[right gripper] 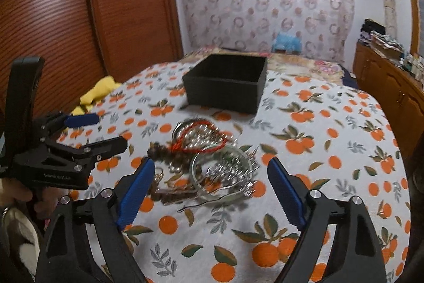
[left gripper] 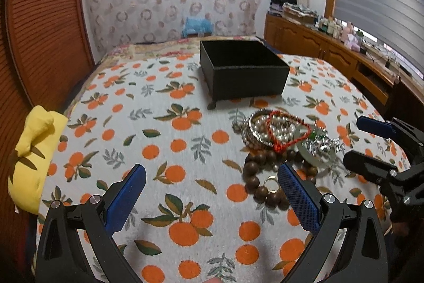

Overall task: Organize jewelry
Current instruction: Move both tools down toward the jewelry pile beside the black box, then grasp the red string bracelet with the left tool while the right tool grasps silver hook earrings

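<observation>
A heap of jewelry lies on the orange-print cover (left gripper: 164, 129). It holds a red cord bracelet (left gripper: 288, 129), pearls, silver bangles (left gripper: 255, 133), a brown wooden bead bracelet (left gripper: 253, 177), a gold ring (left gripper: 270, 181) and a clear bangle (right gripper: 222, 173) with a spiky silver piece. Behind it stands an open black box (left gripper: 243, 68), whose inside I cannot see. My left gripper (left gripper: 210, 169) is open over bare cover, its right finger beside the wooden beads. In the right wrist view, my right gripper (right gripper: 212, 163) is open, and the clear bangle shows between its fingers, untouched.
A yellow cloth (left gripper: 34, 150) lies at the cover's left edge by ribbed wooden doors (left gripper: 39, 31). A wooden cabinet (left gripper: 318, 49) loaded with clutter runs along the right wall. A thin hairpin (right gripper: 201, 203) lies in front of the heap. A hand (right gripper: 16, 192) holds the left gripper.
</observation>
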Tool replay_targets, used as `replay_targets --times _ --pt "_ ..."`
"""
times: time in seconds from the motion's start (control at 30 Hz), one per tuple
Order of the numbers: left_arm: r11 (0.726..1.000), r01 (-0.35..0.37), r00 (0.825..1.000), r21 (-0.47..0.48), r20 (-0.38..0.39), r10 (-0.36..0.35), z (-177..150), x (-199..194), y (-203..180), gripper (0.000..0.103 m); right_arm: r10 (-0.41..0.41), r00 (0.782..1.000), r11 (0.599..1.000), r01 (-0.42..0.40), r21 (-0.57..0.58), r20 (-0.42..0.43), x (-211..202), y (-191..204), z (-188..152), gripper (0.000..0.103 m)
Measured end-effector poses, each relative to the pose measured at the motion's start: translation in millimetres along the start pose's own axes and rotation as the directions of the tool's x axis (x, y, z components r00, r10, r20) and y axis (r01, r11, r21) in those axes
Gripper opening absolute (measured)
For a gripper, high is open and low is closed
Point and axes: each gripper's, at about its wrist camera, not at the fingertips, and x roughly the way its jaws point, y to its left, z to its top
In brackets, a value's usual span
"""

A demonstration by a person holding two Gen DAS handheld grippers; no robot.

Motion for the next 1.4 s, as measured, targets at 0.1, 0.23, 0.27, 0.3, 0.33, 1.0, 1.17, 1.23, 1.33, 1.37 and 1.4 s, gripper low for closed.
replay_targets --times 0.1,0.23,0.27,0.3,0.33,1.0,1.17,1.23,1.33,1.37,1.4 --pt "1.0 0.007 1.0 0.002 -0.021 -0.007 -3 5 0 0.097 0.005 0.999 1.0 -0.006 -0.029 -0.035 8 3 -4 0.087" --pt "1.0 0.011 0.999 0.001 -0.033 -0.011 -4 10 2 0.097 0.002 0.998 0.997 -0.007 -0.074 -0.064 13 8 -8 0.087" --pt "1.0 0.012 0.999 -0.001 -0.037 -0.012 -5 11 3 0.097 0.007 0.997 0.996 -0.014 -0.087 -0.073 14 9 -9 0.087" --pt "1.0 0.014 0.999 -0.003 -0.039 -0.014 -5 12 3 0.097 0.003 0.997 0.995 -0.011 -0.101 -0.077 15 11 -10 0.087" --pt "1.0 0.014 0.999 -0.004 -0.042 -0.014 -6 12 3 0.097 -0.001 0.997 0.994 -0.008 -0.112 -0.08 16 13 -10 0.087" --pt "0.99 0.139 0.989 0.02 -0.05 -0.137 11 27 -7 0.096 0.027 0.997 0.992 -0.036 -0.119 -0.074 23 -22 16 0.024" --pt "0.982 0.174 0.984 0.077 -0.053 -0.171 18 30 -23 0.081 0.063 0.997 0.993 -0.068 -0.097 -0.051 19 -25 22 0.004" --pt "0.976 0.192 0.981 0.103 -0.056 -0.187 19 31 -31 0.069 0.075 0.996 0.993 -0.079 -0.086 -0.039 16 -28 26 0.002" --pt "0.966 0.217 0.976 0.142 -0.062 -0.21 21 35 -42 0.057 0.076 0.997 0.994 -0.077 -0.076 -0.023 12 -32 29 0.002" --pt "0.964 0.22 0.975 0.149 -0.063 -0.213 22 36 -45 0.056 0.075 0.997 0.994 -0.076 -0.075 -0.016 9 -33 31 0.002" --pt "0.962 0.223 0.975 0.158 -0.062 -0.215 23 36 -47 0.053 0.076 0.997 0.995 -0.077 -0.071 -0.01 7 -34 32 0.002"
